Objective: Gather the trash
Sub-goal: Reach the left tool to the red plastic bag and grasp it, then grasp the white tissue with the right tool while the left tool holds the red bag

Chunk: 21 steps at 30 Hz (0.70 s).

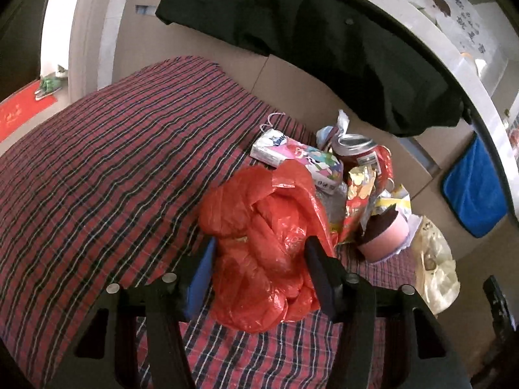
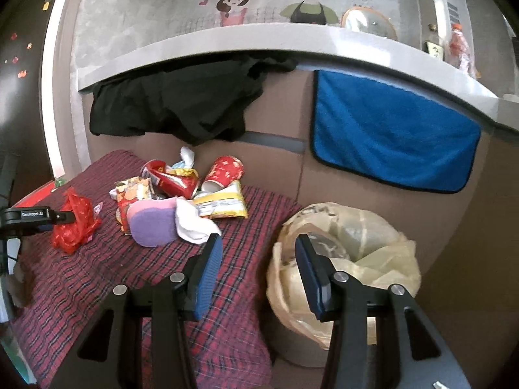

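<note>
A crumpled red plastic bag (image 1: 259, 246) lies on the plaid tablecloth (image 1: 97, 178). My left gripper (image 1: 261, 243) is open and straddles the bag, with the bag's sides right at the blue pads. Behind the bag is a trash pile: a tissue pack (image 1: 298, 159), a crushed red can (image 1: 363, 155), a foil wrapper (image 1: 360, 194) and a pink cup (image 1: 386, 236). My right gripper (image 2: 258, 240) is open and holds nothing. It hovers over the gap between the table edge and a bin lined with a yellowish bag (image 2: 350, 243). The right wrist view also shows the red bag (image 2: 73, 227) at far left.
A black cloth (image 2: 181, 107) and a blue towel (image 2: 389, 136) hang from the grey counter ledge (image 2: 292, 42) behind the table. A red paper cup (image 2: 225, 171), a yellow wrapper (image 2: 223, 204) and a white tissue (image 2: 194, 227) lie in the pile. On the floor is a red mat (image 1: 19, 113).
</note>
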{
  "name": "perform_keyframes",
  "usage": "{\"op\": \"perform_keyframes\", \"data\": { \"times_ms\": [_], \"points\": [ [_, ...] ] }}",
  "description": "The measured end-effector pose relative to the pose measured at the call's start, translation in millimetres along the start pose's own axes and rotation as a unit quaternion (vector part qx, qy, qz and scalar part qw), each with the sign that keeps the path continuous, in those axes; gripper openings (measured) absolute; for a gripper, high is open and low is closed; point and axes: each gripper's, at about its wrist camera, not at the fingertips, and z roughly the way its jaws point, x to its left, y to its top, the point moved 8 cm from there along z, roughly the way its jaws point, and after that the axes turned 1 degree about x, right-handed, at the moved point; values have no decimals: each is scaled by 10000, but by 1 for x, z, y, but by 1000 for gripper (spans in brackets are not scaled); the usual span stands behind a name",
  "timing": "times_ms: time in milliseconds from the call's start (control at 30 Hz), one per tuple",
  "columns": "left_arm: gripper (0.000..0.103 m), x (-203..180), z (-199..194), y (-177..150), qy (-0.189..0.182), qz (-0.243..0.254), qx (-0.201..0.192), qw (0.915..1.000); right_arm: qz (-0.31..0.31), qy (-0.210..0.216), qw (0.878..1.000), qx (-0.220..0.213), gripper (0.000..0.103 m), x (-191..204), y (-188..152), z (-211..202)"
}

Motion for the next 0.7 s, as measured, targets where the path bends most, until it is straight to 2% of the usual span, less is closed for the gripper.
{"op": "perform_keyframes", "data": {
  "times_ms": [200, 333, 533, 700],
  "points": [
    [44, -11, -7, -2, -3, 168, 7, 9999, 103, -29, 9999, 52, 44, -16, -8, -8],
    [42, -23, -25, 2, -21, 442, -368, 9983, 82, 17, 9999, 85, 44, -19, -15, -10],
    [42, -42, -49, 2, -62, 755, -718, 9945, 157, 228, 9995, 169, 44, -13, -20, -3],
    [42, -60, -70, 6, -124, 1036, -1124, 9882, 82, 527, 9985, 76, 44, 10, -4, 8]
  ]
}}
